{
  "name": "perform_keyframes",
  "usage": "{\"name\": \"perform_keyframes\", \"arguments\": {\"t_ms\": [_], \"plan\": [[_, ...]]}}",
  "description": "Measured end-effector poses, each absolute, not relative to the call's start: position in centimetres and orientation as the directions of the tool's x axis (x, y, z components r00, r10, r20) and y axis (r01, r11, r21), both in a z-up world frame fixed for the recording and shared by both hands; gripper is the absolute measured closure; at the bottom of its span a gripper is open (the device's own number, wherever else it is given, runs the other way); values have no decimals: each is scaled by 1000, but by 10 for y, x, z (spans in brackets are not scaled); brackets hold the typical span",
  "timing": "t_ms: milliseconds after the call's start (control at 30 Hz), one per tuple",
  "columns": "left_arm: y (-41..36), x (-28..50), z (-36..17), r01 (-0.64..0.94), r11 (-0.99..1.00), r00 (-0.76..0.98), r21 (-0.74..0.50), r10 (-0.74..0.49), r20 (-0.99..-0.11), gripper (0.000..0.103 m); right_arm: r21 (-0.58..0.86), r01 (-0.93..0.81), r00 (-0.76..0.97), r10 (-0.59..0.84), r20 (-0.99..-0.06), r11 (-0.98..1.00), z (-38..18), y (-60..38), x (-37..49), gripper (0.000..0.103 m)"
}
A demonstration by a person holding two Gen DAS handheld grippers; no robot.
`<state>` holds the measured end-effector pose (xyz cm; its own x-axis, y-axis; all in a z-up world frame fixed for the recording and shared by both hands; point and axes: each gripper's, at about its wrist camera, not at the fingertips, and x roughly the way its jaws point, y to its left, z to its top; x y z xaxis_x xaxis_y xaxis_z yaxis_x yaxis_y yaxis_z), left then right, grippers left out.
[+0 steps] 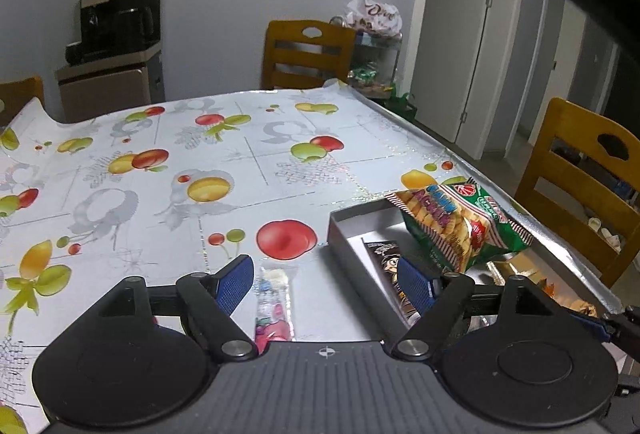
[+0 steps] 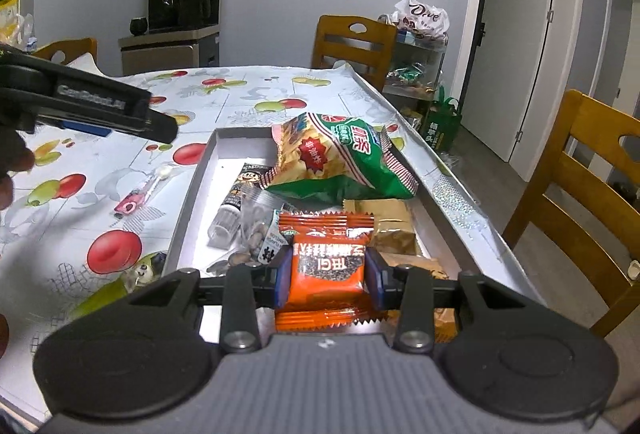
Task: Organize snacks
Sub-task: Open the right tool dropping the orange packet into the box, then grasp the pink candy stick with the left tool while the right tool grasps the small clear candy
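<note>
My left gripper (image 1: 325,284) stands open above the fruit-print tablecloth (image 1: 168,170). A slim pink-and-white candy packet (image 1: 274,302) lies on the cloth below the gap, and neither pad touches it. To its right sits a shallow grey box (image 1: 340,230) holding a green chips bag (image 1: 460,226) and a dark packet (image 1: 386,254). My right gripper (image 2: 328,278) is shut on an orange snack packet (image 2: 326,266) over the near end of the box (image 2: 200,174). Inside lie the chips bag (image 2: 340,158), dark packet (image 2: 244,186), a clear nut bag (image 2: 260,222) and brown packets (image 2: 394,230).
The left gripper (image 2: 152,122) and a hand (image 2: 12,162) reach in from the left. The candy packet (image 2: 140,194) lies left of the box. Wooden chairs (image 2: 592,202) (image 2: 352,42) stand at the table's right and far sides. A drinks cabinet (image 2: 176,46) and a trolley (image 2: 416,66) line the wall.
</note>
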<state>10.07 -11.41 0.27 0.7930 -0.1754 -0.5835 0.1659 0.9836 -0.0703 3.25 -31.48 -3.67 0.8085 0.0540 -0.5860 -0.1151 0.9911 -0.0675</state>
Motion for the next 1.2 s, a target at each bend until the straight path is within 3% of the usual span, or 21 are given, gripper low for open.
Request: {"name": "perform_keyframes", "arguments": {"t_ms": [167, 233, 300, 367, 533, 700, 1200], "plan": [[-106, 96, 2, 171, 984, 795, -55, -171, -583, 22, -86, -114, 791, 37, -611, 990, -42, -310, 41, 64], [-104, 94, 2, 173, 984, 796, -48, -168, -582, 18, -91, -110, 789, 32, -613, 990, -42, -308, 42, 60], [-101, 92, 3, 169, 985, 801, -40, -161, -576, 14, -82, -113, 796, 40, -604, 990, -40, -306, 40, 46], [-97, 91, 3, 170, 985, 803, -40, -162, -574, 13, -74, -114, 805, 49, -591, 991, -37, -304, 38, 41], [-92, 91, 1, 173, 984, 793, -49, -169, -586, 13, -72, -120, 814, 57, -578, 990, -28, -297, 32, 39], [-88, 88, -2, 180, 982, 786, -53, -176, -593, 12, -47, -114, 822, 68, -566, 992, -19, -294, 23, 30], [-73, 80, -4, 191, 980, 782, -58, -187, -594, 10, 22, -94, 810, 89, -580, 995, -8, -289, 9, 28]]}}
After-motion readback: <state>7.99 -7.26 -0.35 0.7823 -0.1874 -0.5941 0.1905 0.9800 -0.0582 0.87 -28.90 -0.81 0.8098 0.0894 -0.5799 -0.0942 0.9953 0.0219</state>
